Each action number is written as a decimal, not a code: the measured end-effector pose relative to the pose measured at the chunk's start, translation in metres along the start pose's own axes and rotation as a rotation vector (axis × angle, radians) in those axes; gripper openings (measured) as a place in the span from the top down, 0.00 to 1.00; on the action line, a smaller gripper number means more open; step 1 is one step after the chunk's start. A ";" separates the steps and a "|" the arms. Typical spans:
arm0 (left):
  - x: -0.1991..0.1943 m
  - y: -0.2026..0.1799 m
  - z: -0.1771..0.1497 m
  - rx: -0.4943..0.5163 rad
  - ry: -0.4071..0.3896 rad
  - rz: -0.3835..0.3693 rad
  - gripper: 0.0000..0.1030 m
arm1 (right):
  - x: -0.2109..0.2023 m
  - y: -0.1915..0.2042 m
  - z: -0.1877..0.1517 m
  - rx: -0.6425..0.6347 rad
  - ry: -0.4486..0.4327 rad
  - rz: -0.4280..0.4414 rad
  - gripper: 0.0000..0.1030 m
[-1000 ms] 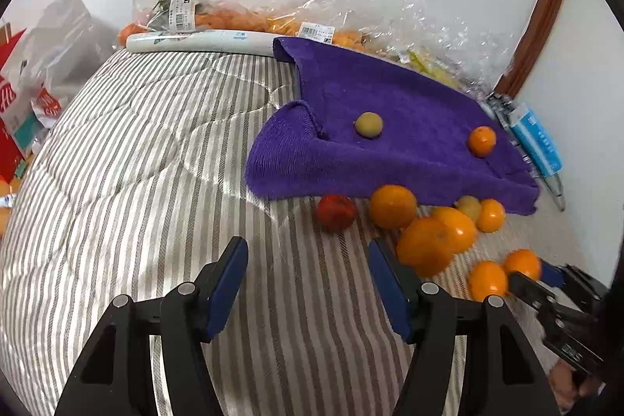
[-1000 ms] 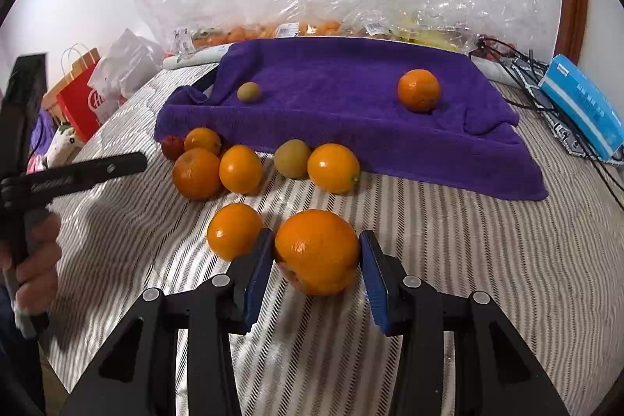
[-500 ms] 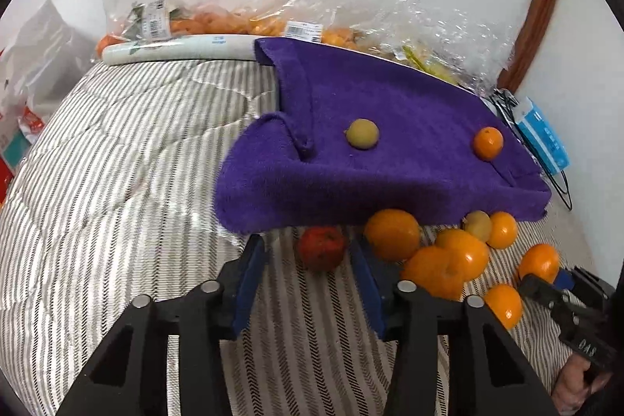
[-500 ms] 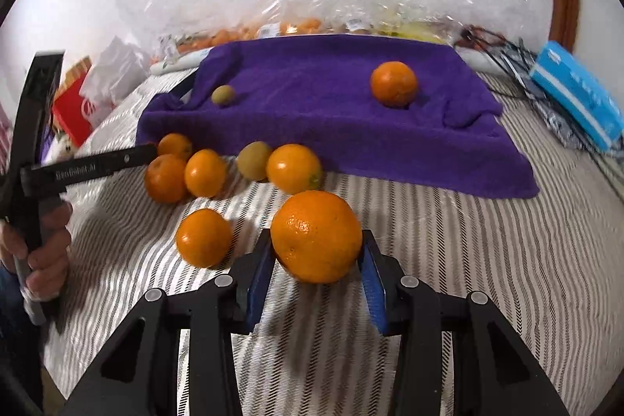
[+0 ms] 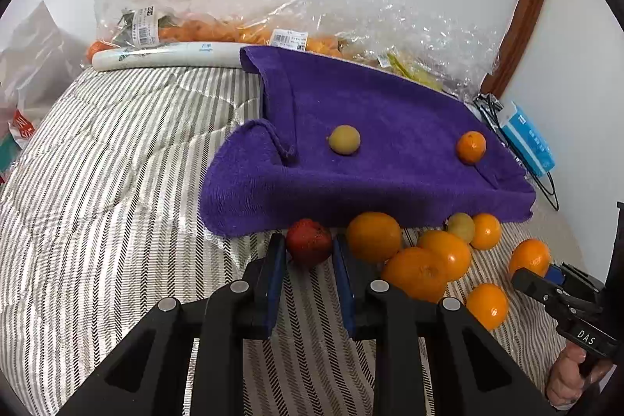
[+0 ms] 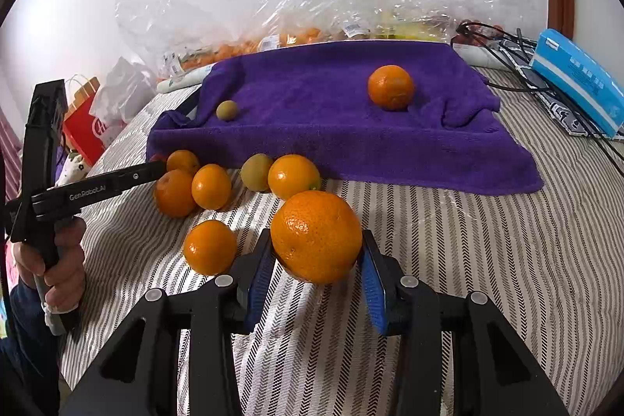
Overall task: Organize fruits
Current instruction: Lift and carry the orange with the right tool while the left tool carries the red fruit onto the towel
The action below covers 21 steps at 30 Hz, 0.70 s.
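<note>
A purple towel (image 5: 390, 127) (image 6: 331, 112) lies on the striped bed, with a yellow-green fruit (image 5: 344, 139) (image 6: 227, 110) and an orange (image 5: 471, 147) (image 6: 390, 87) on it. My left gripper (image 5: 308, 252) is shut on a red fruit (image 5: 309, 240) at the towel's front edge. My right gripper (image 6: 316, 260) is shut on a large orange (image 6: 316, 236) and holds it above the bed. Several oranges (image 5: 415, 273) (image 6: 212, 186) and a yellow-green fruit (image 6: 256, 172) lie loose in front of the towel.
Clear plastic bags of fruit (image 5: 241, 34) and a white roll (image 5: 167, 54) lie along the back wall. A blue box (image 6: 577, 80) and black cables (image 6: 503, 41) are at the right. A red paper bag (image 6: 84, 127) stands left of the bed.
My left gripper moved forward to the towel's edge and closed on the red fruit. My right gripper lifted the large orange off the bed.
</note>
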State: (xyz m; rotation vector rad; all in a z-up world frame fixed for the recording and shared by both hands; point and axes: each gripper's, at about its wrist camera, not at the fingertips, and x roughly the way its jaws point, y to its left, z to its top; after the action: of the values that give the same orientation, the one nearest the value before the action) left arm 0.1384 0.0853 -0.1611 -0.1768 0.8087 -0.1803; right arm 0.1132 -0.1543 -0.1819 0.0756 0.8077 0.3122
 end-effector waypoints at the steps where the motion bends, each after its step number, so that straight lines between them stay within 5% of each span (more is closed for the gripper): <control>1: -0.001 0.000 0.000 -0.001 -0.007 0.000 0.77 | 0.000 0.000 0.000 0.000 -0.003 0.002 0.59; 17: -0.032 0.000 0.004 -0.035 -0.122 -0.045 0.77 | -0.014 -0.003 0.000 0.009 -0.063 -0.016 0.59; 21: -0.047 -0.008 0.012 -0.030 -0.159 -0.103 0.77 | -0.025 -0.001 0.012 -0.009 -0.089 -0.007 0.59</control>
State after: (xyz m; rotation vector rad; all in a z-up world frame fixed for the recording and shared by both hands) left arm 0.1148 0.0892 -0.1185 -0.2581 0.6450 -0.2483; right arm 0.1063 -0.1620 -0.1562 0.0780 0.7186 0.3042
